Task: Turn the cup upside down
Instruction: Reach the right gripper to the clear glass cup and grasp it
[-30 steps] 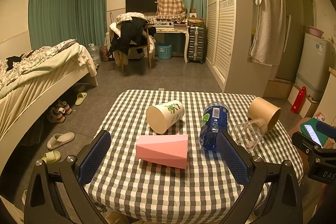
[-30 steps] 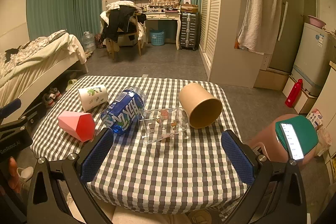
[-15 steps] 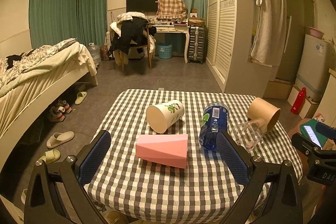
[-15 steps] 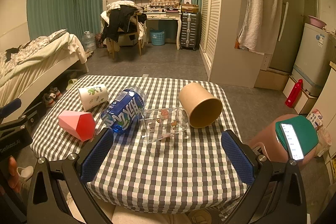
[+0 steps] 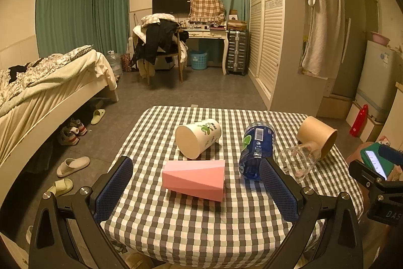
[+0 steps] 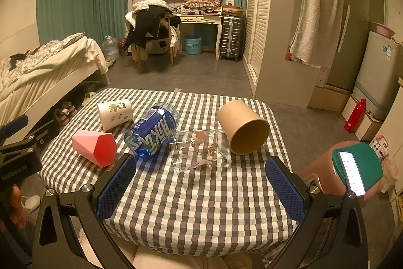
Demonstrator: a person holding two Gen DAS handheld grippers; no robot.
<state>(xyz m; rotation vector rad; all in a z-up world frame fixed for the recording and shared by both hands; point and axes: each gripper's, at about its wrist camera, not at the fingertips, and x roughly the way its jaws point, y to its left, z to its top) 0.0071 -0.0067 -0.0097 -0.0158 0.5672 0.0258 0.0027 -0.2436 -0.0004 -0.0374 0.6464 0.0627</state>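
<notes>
1. The surface is wearing a checked cloth and is carrying five things, all lying on their sides.
2. The left tool and right tool are both hanging wide apart, holding nothing.
3. The pink cup is lying right in front of the left tool, so I think it is going first.
4. The tool is needing to squeeze the flat sides gently, lift, then turn the mouth down.

- The tablecloth is checked woven cloth, matt.
- The clear cup looks like glossy transparent plastic or glass.
- The brown cup is matt paper.
- The pink cup is smooth, faceted, matt.
- The gripper pads are textured blue.
</notes>
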